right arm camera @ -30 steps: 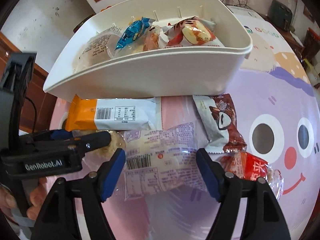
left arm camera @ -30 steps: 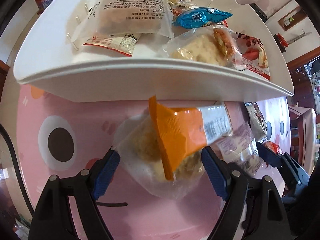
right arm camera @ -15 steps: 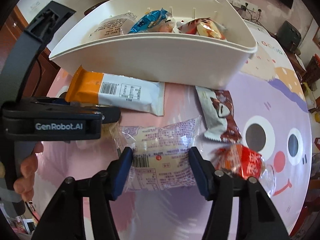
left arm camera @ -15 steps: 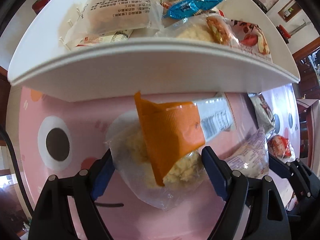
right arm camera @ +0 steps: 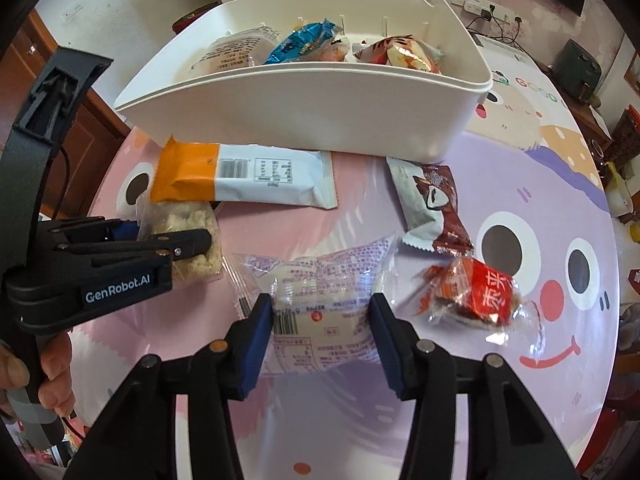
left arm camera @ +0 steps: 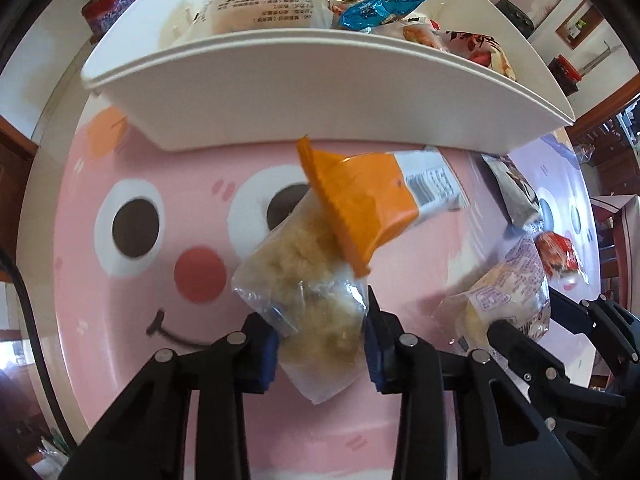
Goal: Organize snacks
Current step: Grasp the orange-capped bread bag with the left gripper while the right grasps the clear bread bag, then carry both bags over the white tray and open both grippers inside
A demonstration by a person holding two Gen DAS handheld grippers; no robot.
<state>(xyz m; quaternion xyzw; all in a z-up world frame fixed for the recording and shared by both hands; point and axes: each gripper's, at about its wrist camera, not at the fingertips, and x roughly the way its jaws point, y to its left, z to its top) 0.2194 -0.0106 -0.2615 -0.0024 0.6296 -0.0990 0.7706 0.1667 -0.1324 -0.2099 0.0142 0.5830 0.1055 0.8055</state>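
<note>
Step in hand: pick-up, both sides loaded; left gripper (left arm camera: 320,350) has its fingers clamped on the clear bag of crumbly snack (left arm camera: 306,280), orange-and-white packet (left arm camera: 380,204) lying across the bag's far end; right gripper (right arm camera: 320,344) has fingers clamped on the purple-printed bun pack (right arm camera: 324,300); can't tell if either load is clear of the worktop (right arm camera: 520,184); white bin (right arm camera: 312,116) sits just beyond, already holding several packets; brown wrapper (right arm camera: 434,204) and red candy pack (right arm camera: 476,294) lie loose on the worktop near the right gripper; next, as I read it: lift both over the bin's near wall and release inside; left lift needs care, the orange packet may drag or flip.
</note>
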